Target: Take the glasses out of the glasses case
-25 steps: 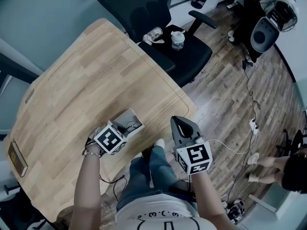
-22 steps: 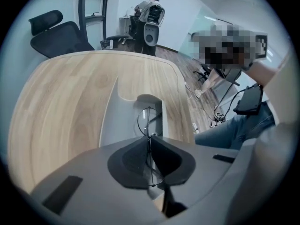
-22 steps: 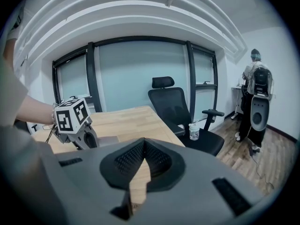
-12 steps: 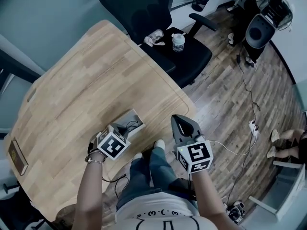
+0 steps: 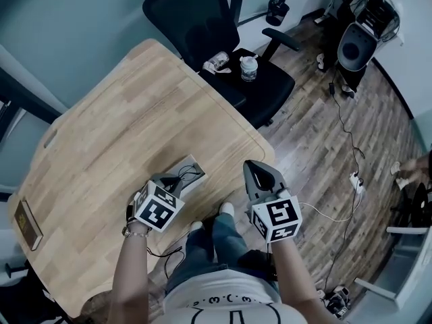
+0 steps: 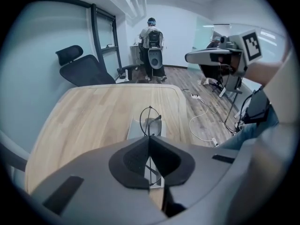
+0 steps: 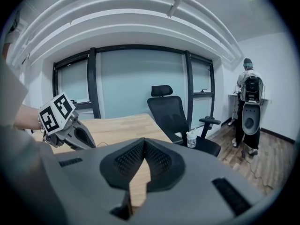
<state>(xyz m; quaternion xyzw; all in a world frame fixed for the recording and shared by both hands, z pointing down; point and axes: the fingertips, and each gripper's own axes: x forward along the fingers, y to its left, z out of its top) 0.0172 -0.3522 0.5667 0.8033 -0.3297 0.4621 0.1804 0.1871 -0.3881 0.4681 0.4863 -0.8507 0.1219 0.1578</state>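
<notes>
The open grey glasses case (image 5: 190, 168) lies near the front edge of the wooden table (image 5: 115, 127). My left gripper (image 5: 169, 183) hangs just above it, shut on the thin wire glasses (image 5: 186, 176). In the left gripper view a temple of the glasses (image 6: 149, 120) runs between the closed pads, one round lens stands above the tips, and the case (image 6: 135, 130) lies below. My left gripper (image 6: 149, 138) points steeply down. My right gripper (image 5: 260, 174) is off the table's right edge, shut with nothing in it, as the right gripper view (image 7: 144, 142) shows.
A black office chair (image 5: 202, 25) stands at the table's far side with a cup (image 5: 248, 67) and a crumpled thing on its seat. A small brown object (image 5: 25, 223) lies at the table's left edge. A white cable (image 5: 337, 201) runs over the floor at the right.
My left gripper has closed on the glasses and risen from the case, tilting as it came up. My right gripper has lifted a little.
</notes>
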